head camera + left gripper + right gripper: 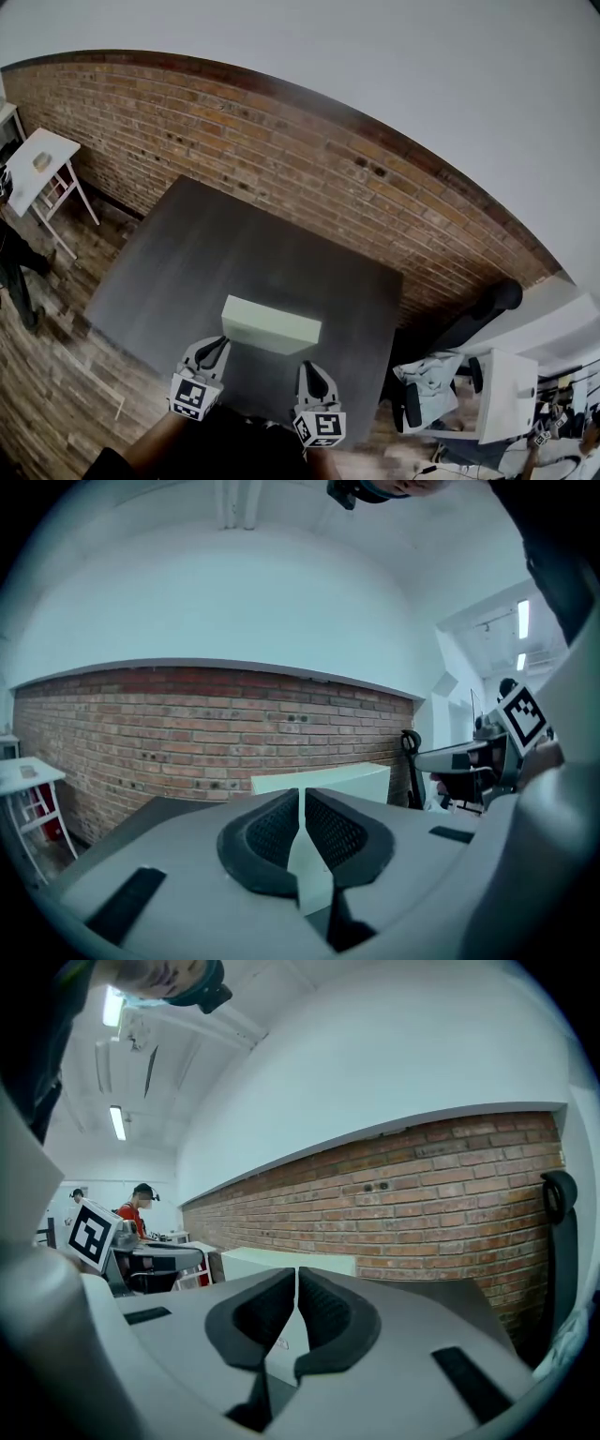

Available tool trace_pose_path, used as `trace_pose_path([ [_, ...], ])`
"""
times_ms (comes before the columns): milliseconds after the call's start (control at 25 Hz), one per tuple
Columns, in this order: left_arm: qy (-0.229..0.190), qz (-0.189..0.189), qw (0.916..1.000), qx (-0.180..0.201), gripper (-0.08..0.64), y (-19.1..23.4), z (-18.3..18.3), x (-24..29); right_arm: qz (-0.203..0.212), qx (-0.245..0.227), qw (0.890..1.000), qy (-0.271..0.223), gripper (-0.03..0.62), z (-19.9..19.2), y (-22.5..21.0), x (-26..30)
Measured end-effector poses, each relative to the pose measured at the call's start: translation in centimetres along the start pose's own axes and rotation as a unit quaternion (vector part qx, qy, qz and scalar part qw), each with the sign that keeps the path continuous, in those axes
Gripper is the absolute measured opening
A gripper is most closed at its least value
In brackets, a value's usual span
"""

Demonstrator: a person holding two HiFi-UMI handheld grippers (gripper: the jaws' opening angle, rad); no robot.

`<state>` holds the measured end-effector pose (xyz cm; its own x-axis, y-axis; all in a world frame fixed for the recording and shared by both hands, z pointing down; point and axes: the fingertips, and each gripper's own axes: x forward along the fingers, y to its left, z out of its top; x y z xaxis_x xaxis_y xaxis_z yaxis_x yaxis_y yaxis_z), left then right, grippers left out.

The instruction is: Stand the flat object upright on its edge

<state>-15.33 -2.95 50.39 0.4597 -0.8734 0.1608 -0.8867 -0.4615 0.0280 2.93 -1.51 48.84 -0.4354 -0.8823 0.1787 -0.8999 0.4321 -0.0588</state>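
Note:
A pale green slab-shaped box (272,328) sits on the dark table (216,253) near its front edge, long side toward me, and seems to stand on a long edge. My left gripper (214,345) is just short of the box's left end, jaws shut with nothing between them. My right gripper (312,370) is just short of the right end, also shut and empty. In the left gripper view the box (323,780) rises behind the closed left gripper (302,803). In the right gripper view the box (281,1262) shows beyond the closed right gripper (296,1283). Neither gripper touches the box.
A brick wall (281,159) runs behind the table. A small white table (37,164) stands at the far left, a white desk (506,394) and a dark chair (492,300) at the right. A person in red (141,1208) is far off.

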Motion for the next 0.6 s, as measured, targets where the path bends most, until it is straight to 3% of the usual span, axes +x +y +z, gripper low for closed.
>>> trace_pose_path([
  [320, 0.006, -0.021, 0.9997, -0.013, 0.048, -3.2, -2.5, -0.7, -0.019, 0.014, 1.000, 0.010, 0.025, -2.7, 0.9, -1.3],
  [600, 0.009, -0.037, 0.9992, -0.014, 0.048, -4.3, -2.9, -1.0, -0.002, -0.005, 1.000, 0.016, 0.023, -3.1, 2.8, -1.6],
])
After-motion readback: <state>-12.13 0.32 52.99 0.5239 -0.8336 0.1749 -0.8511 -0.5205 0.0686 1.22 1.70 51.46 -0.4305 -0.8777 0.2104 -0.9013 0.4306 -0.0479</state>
